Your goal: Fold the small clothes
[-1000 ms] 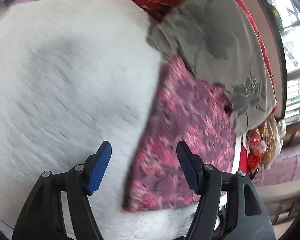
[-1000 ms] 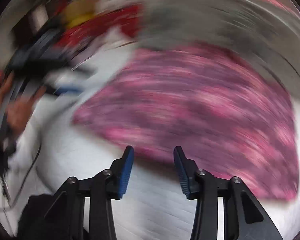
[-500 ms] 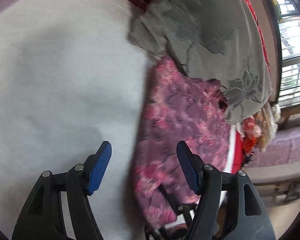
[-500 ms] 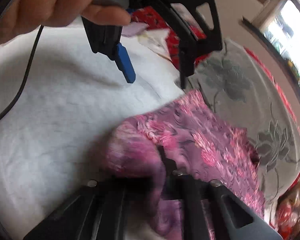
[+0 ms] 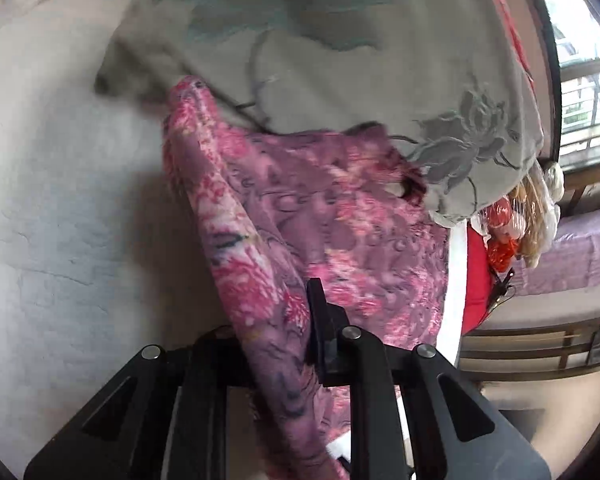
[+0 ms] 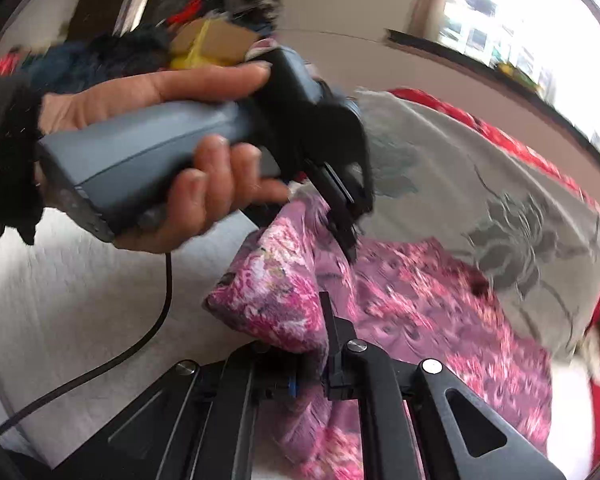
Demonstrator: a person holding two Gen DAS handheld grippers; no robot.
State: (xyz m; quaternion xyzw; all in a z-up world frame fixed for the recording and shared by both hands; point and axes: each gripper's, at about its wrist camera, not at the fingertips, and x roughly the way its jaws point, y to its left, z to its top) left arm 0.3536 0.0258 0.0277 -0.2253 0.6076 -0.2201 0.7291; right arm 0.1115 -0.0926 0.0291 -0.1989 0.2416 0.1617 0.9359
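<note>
A pink and purple floral cloth (image 5: 340, 216) lies on the white quilted bed (image 5: 60, 200), its far edge tucked under a grey garment with flower print (image 5: 340, 60). My left gripper (image 5: 288, 312) is closing its jaws on one raised edge of the cloth, which runs pinched between the fingers. In the right wrist view the cloth (image 6: 420, 300) bunches up at my right gripper (image 6: 308, 332), which is shut on a fold of it. The left gripper (image 6: 346, 236), held by a person's hand (image 6: 180, 88), grips the same cloth just beyond.
The grey garment (image 6: 480, 184) covers the far side of the bed over a red patterned cloth (image 6: 520, 148). A black cable (image 6: 140, 340) trails across the white bed (image 6: 80, 300). At the right stand a purple bench (image 5: 572, 248), a window (image 5: 580, 80) and a crinkly plastic-wrapped bundle (image 5: 512, 220).
Both grippers went from open above the bed to shut on the pink cloth's near edge. The left gripper moved right onto the cloth, and the edge is now lifted and bunched.
</note>
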